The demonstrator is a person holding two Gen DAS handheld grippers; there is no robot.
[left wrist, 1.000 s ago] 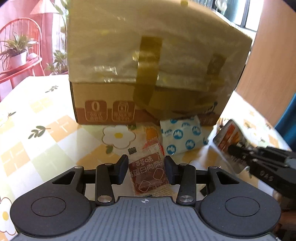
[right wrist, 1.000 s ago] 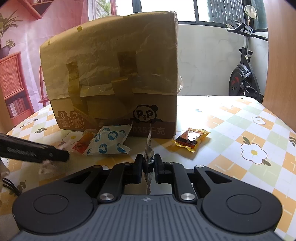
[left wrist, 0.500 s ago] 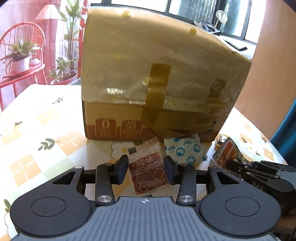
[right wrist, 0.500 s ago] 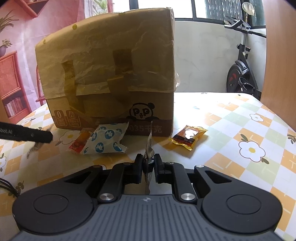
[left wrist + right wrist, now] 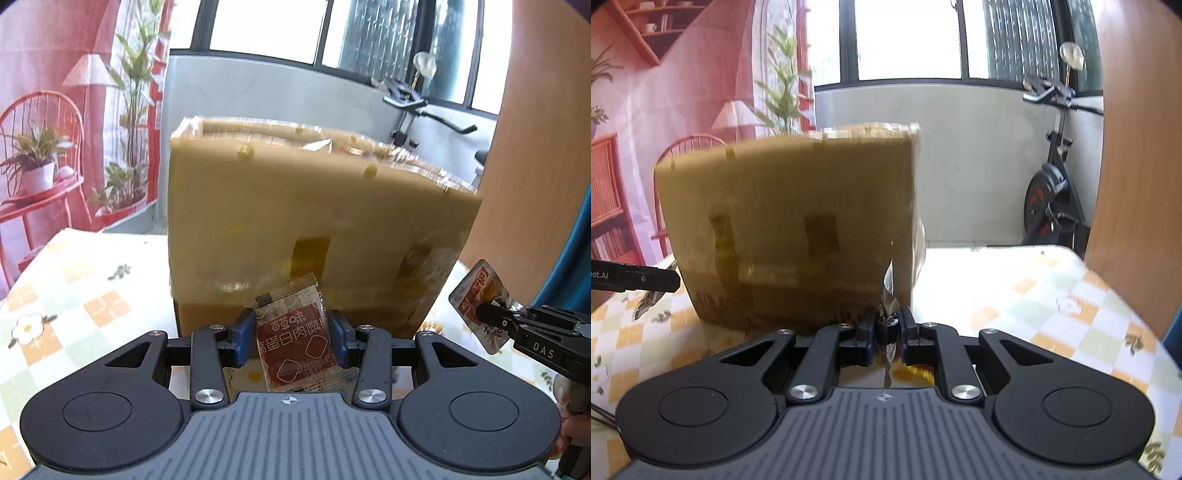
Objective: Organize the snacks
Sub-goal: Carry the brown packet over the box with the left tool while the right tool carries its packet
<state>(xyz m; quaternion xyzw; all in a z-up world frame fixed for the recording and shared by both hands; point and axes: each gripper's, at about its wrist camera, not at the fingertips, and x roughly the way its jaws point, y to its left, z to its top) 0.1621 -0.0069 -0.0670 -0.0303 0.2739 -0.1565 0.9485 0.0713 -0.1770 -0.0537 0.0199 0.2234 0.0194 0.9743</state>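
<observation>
Snack packets [image 5: 293, 334] clamped in claws; cardboard box [image 5: 310, 229] ahead.

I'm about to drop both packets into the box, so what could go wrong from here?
1. The left gripper holds the red-brown snack packet by its side edges only; the crinkly wrapper might buckle and slip out.
2. The right gripper pinches the silver packet near one end, so it may swing or slide free.
3. The cardboard box rim looks high and both packets sit below it; either could catch on the taped wall.

Brown snack packet [image 5: 295, 343] upright; silver-orange packet [image 5: 480, 302] tilted, before taped box [image 5: 314, 229].
</observation>
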